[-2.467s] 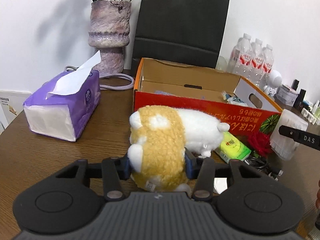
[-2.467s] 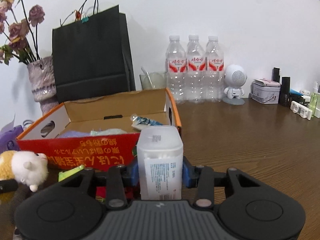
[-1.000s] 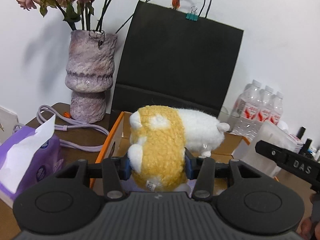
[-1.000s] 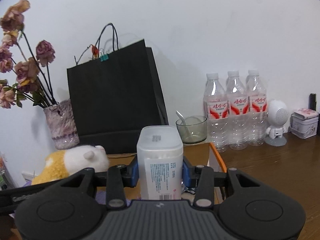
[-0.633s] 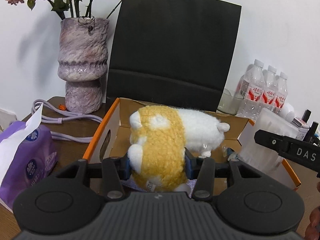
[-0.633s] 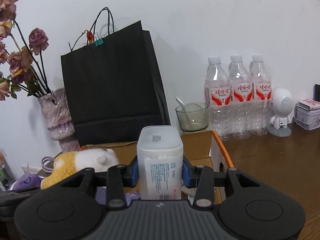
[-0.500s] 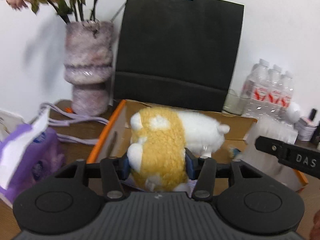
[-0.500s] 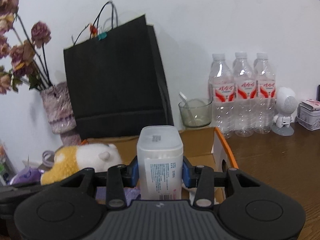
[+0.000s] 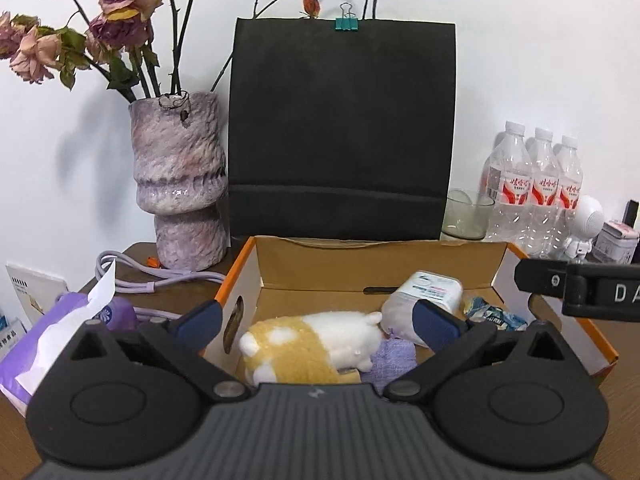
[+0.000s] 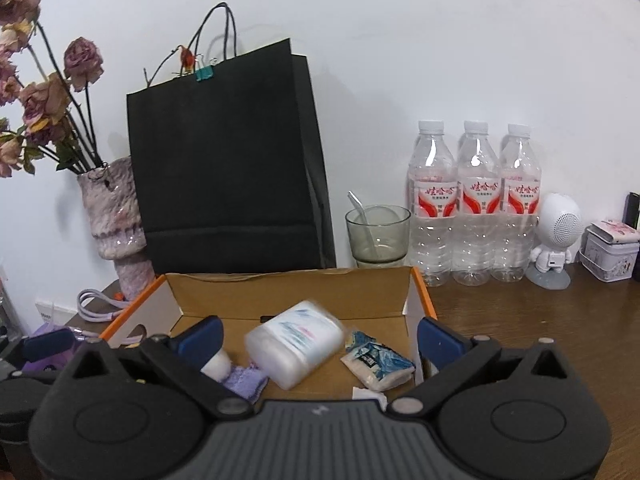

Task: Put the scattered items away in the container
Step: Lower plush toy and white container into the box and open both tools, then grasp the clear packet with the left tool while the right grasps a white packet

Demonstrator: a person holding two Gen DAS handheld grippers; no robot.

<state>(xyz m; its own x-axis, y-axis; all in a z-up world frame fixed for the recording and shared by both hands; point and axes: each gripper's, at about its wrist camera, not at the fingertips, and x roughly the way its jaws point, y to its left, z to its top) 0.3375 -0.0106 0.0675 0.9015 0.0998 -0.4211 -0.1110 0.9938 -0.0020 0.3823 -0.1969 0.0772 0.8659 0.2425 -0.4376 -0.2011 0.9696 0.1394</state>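
Note:
The orange-rimmed cardboard box stands open in front of both grippers; it also shows in the right wrist view. A yellow and white plush toy lies inside it on a purple cloth. A white plastic cotton swab box lies on its side in the box, motion-blurred in the right wrist view. A blue snack packet lies beside it. My left gripper is open and empty above the box. My right gripper is open and empty above the box.
A black paper bag stands behind the box, a vase with dried roses to its left. A purple tissue pack and cable lie at left. A glass cup, three water bottles, a white robot figure and a tin stand at right.
Both grippers have opened. The plush toy and the cotton swab box have dropped out of them into the cardboard box.

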